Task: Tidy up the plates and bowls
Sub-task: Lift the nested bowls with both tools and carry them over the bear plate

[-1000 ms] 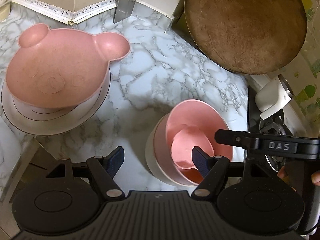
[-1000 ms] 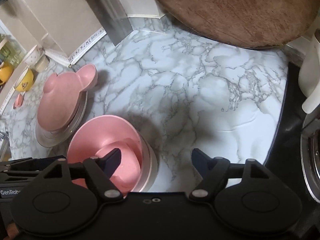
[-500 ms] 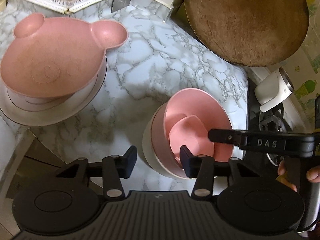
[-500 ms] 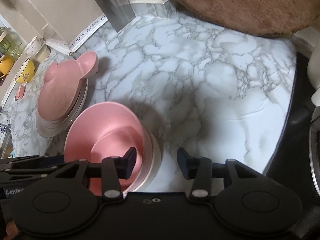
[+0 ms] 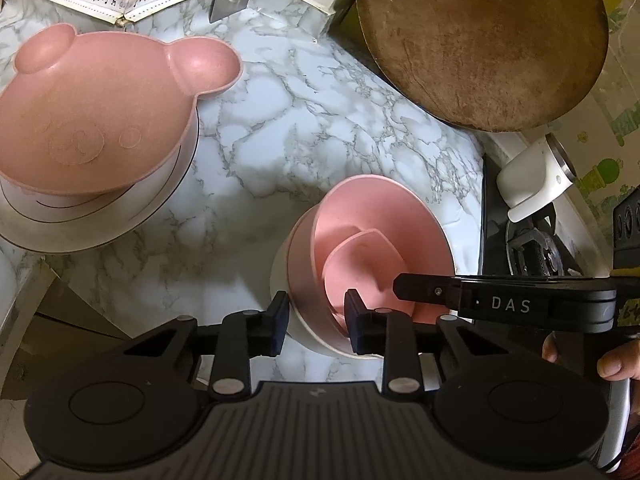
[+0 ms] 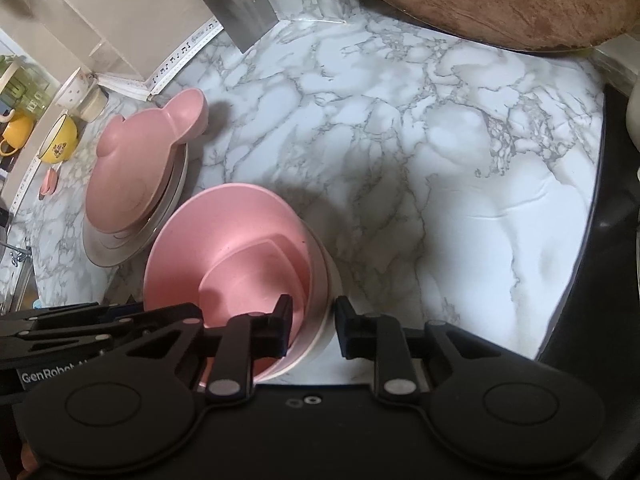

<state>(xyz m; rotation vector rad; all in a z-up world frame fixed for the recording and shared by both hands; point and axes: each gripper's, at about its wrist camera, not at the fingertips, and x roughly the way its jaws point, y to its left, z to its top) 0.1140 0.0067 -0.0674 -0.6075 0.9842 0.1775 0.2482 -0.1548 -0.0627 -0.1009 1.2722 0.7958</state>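
Both jaws part-open, straddling the pink bowl stack [image 5: 372,256] rim, contact unclear; uneven squeeze tips it off the bench [image 6: 400,120].

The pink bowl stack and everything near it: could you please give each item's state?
Pink bowl stack: nested, upright.
Bear plate: on white plate.
Left hand-held gripper: straddling the stack's rim.
Right hand-held gripper: straddling the rim.
Cutting board: leaning.

You're in a home kitchen: marble-look counter [image 6: 460,152], round wooden chopping board [image 5: 480,40] upper right, gas hob [image 5: 536,252] at right edge, yellow mugs [image 6: 60,138] far left.
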